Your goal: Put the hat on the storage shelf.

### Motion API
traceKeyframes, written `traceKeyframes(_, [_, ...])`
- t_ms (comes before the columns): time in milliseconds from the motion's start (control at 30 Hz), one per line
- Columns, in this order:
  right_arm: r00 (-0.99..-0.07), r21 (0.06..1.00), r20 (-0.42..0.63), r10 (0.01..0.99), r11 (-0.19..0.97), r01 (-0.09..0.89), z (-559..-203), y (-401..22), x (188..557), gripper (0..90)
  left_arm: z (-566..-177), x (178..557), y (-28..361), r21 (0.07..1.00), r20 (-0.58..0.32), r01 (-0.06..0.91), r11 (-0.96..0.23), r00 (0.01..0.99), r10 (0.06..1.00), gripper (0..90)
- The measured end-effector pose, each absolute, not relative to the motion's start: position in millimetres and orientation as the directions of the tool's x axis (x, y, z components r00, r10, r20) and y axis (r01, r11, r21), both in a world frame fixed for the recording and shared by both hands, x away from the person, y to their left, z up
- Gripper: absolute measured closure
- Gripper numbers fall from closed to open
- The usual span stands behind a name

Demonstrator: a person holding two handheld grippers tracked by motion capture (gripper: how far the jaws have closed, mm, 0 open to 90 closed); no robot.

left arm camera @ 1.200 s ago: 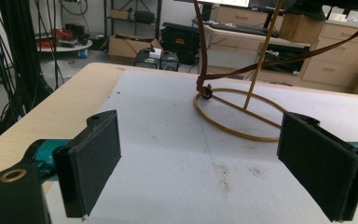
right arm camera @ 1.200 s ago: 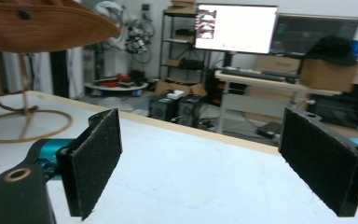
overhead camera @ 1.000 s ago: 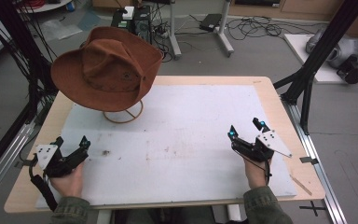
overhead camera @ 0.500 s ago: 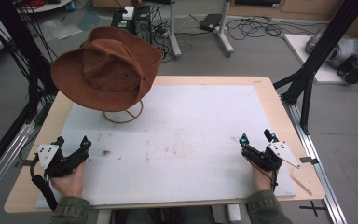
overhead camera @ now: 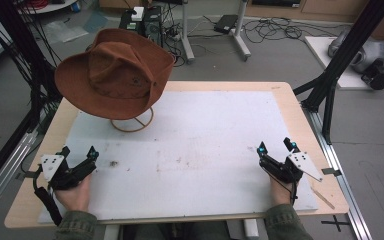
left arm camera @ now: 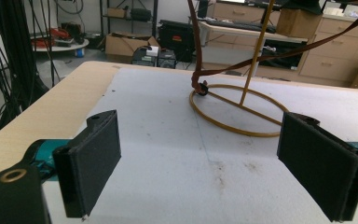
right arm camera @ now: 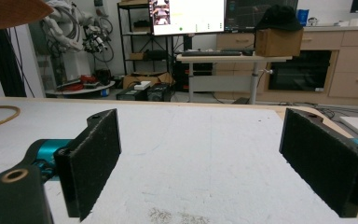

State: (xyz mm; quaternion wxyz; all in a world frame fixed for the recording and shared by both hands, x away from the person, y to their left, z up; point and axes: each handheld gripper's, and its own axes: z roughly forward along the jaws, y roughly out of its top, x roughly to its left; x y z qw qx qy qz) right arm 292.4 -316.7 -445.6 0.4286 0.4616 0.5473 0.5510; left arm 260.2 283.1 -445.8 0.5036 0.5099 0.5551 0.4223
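A brown wide-brimmed hat [overhead camera: 114, 73] hangs tilted on a thin brass wire stand [overhead camera: 132, 121] at the table's far left. The stand's ring base [left arm camera: 237, 109] and the hat's brown chin strap [left arm camera: 196, 51] appear ahead in the left gripper view. My left gripper [overhead camera: 78, 152] rests open near the front left of the white mat, nothing between its pads [left arm camera: 91, 163]. My right gripper [overhead camera: 277, 147] rests open near the front right, pads [right arm camera: 93, 156] apart over bare mat. The hat's brim [right arm camera: 9, 11] shows at the top left of the right gripper view.
A white mat [overhead camera: 195, 135] with faint smudges covers most of the wooden table [overhead camera: 280, 87]. Black frame posts [overhead camera: 340, 55] stand at both table sides. Beyond the far edge are cables, boxes, a desk and a monitor [right arm camera: 189, 16].
The right gripper has moved back toward the front edge and slightly right. The left gripper and the hat have stayed where they were.
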Motion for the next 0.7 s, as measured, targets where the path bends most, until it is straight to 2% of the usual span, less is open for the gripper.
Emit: traceKeyframes(700, [-0.204, 0.996, 0.083, 0.975, -0.079, 0.031, -445, -327, 290, 11.9, -445, 260, 280, 0.982, -0.128, 0.143, 0.121, 0.041, 0.991, 13.6])
